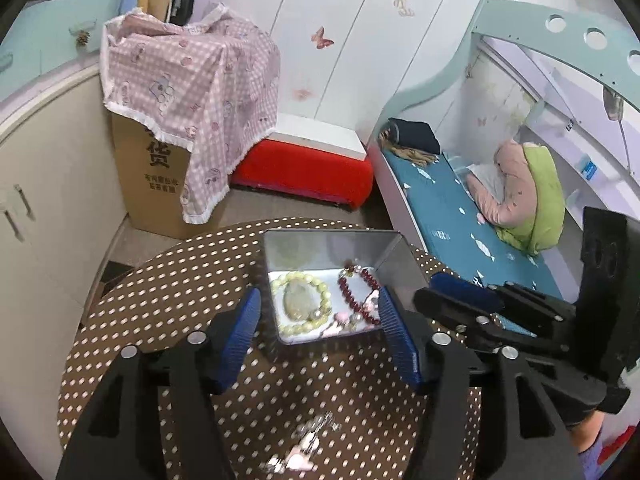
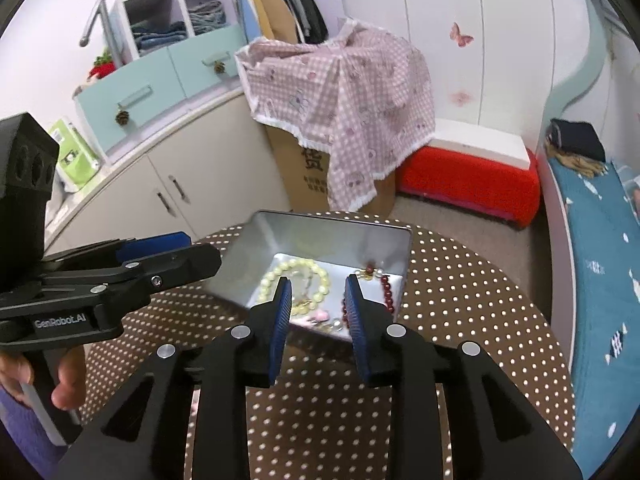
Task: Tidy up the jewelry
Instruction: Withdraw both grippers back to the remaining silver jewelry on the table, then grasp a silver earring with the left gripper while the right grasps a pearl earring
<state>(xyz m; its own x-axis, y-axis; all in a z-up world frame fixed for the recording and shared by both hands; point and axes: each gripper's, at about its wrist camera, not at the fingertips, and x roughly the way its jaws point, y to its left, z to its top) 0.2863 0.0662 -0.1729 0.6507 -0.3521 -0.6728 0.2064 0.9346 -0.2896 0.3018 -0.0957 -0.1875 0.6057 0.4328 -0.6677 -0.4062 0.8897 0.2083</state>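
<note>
An open silver tin [image 1: 280, 248] stands on a round brown table with white dots [image 1: 180, 300]. Inside lie a pale yellow bead bracelet [image 1: 320, 292] around a jade-like stone [image 1: 294, 300], a dark red bead bracelet [image 1: 352, 296] and small pink pieces [image 1: 344, 316]. My left gripper [image 1: 318, 296] hovers open just in front of the tin, with nothing between its pads. My right gripper [image 2: 318, 280] is open with a narrower gap above the tin's [image 2: 320, 236] near edge, also empty. A blurred pink and silver jewelry piece [image 1: 308, 440] lies on the table under the left gripper.
A cardboard box draped with pink checked cloth [image 1: 192, 92] and a red ottoman [image 1: 304, 176] stand beyond the table. A bed with a blue sheet [image 1: 452, 220] runs along the right, cream cabinets [image 2: 168, 184] along the left. A hand [image 2: 68, 380] holds the left gripper's handle.
</note>
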